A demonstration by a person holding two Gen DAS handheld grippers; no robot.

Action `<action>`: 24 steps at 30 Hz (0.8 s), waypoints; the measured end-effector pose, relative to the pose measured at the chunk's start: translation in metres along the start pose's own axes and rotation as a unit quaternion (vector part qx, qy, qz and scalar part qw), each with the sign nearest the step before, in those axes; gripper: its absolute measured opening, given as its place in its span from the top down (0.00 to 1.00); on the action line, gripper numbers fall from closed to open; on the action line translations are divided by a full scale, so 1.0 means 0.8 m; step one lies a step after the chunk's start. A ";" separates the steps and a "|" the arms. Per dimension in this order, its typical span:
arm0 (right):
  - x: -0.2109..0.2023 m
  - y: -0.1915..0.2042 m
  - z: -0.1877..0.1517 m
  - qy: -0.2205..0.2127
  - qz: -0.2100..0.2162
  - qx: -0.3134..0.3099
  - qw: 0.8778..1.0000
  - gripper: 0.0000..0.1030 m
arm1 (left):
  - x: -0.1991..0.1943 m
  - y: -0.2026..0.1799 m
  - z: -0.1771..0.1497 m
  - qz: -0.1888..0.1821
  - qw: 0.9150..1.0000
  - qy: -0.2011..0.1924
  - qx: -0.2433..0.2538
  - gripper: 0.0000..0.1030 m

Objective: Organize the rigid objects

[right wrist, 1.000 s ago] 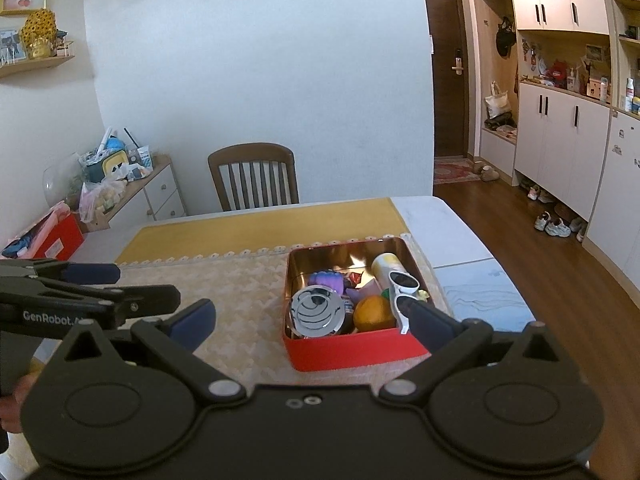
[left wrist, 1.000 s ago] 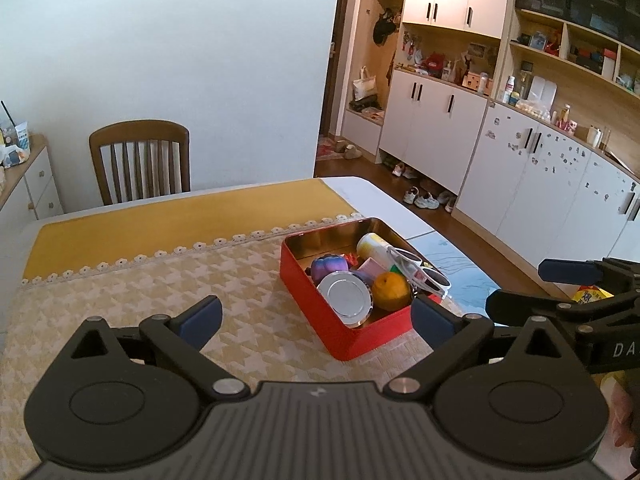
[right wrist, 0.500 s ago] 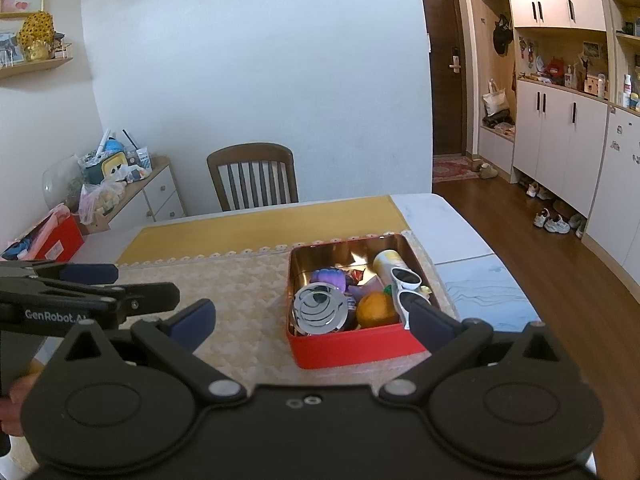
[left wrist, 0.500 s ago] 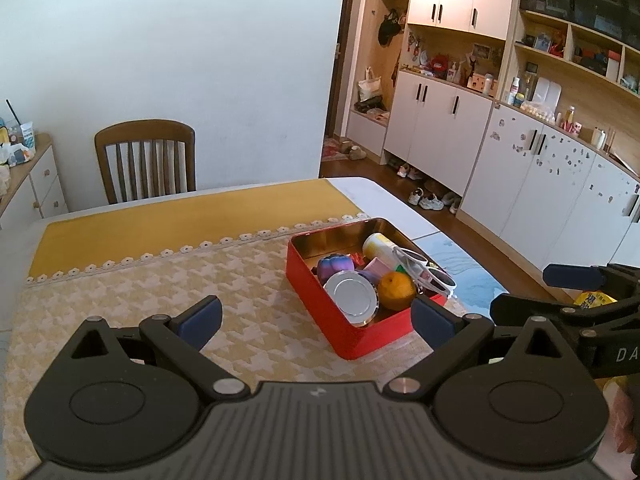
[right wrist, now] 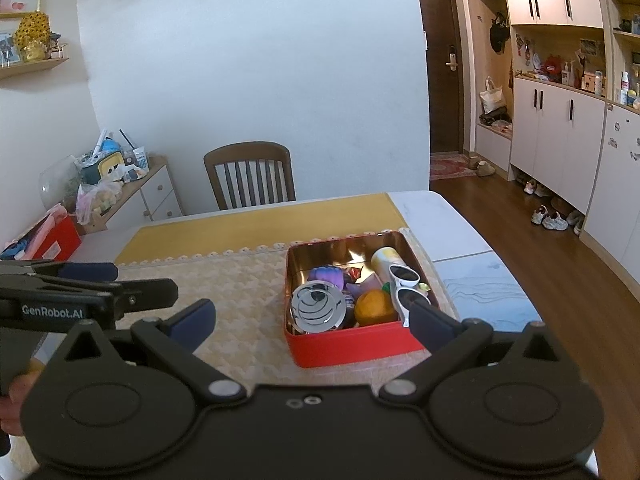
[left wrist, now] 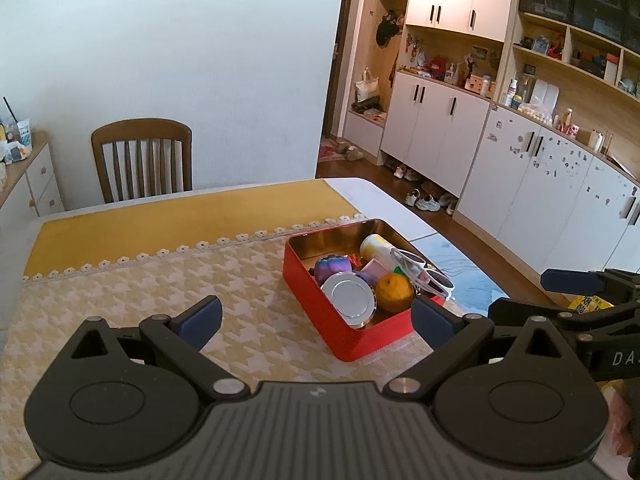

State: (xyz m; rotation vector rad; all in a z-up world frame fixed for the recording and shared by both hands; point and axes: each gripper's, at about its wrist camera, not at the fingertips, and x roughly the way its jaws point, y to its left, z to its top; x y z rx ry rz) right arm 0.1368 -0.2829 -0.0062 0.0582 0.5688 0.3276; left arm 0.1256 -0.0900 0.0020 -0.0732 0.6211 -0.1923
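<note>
A red tin box (left wrist: 352,344) (right wrist: 352,350) stands on the patterned tablecloth. Inside it lie a silver round lid (left wrist: 349,297) (right wrist: 318,307), an orange (left wrist: 394,292) (right wrist: 374,307), a purple squishy toy (left wrist: 332,268) (right wrist: 328,274), a pale cylinder (left wrist: 374,246) (right wrist: 386,258) and white sunglasses (left wrist: 424,270) (right wrist: 404,280). My left gripper (left wrist: 316,320) hovers open above the cloth, nearer than the box, with nothing between its fingers. My right gripper (right wrist: 312,316) is also open and empty, back from the box's front wall. Each gripper appears from the side in the other's view.
A wooden chair (left wrist: 142,158) stands at the table's far side. The yellow runner (left wrist: 180,220) crosses the far part of the table. A white cabinet (right wrist: 140,196) with clutter is at the left, and cupboards (left wrist: 440,132) line the right wall. The table edge (right wrist: 472,256) drops off right of the box.
Both grippers have drawn slightly back and up from the box, which now sits a little smaller and further off. Nothing was picked up or released.
</note>
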 end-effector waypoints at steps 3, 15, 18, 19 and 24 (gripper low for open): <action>0.001 -0.001 0.000 0.001 -0.002 0.005 1.000 0.00 | 0.000 -0.002 0.000 -0.001 1.000 -0.003 0.006 0.02; 0.003 -0.004 -0.003 0.003 -0.006 0.015 1.000 0.00 | 0.001 -0.005 0.000 0.005 1.000 -0.008 0.013 0.02; 0.004 -0.004 -0.003 0.004 -0.006 0.016 1.000 0.00 | 0.001 -0.006 0.000 0.006 1.000 -0.010 0.016 0.02; 0.004 -0.004 -0.004 0.005 -0.006 0.016 1.000 0.00 | 0.002 -0.006 0.000 0.004 1.000 -0.008 0.015 0.02; 0.005 -0.004 -0.002 0.005 -0.008 0.018 1.000 0.00 | 0.003 -0.007 -0.001 -0.008 1.000 -0.008 0.017 0.02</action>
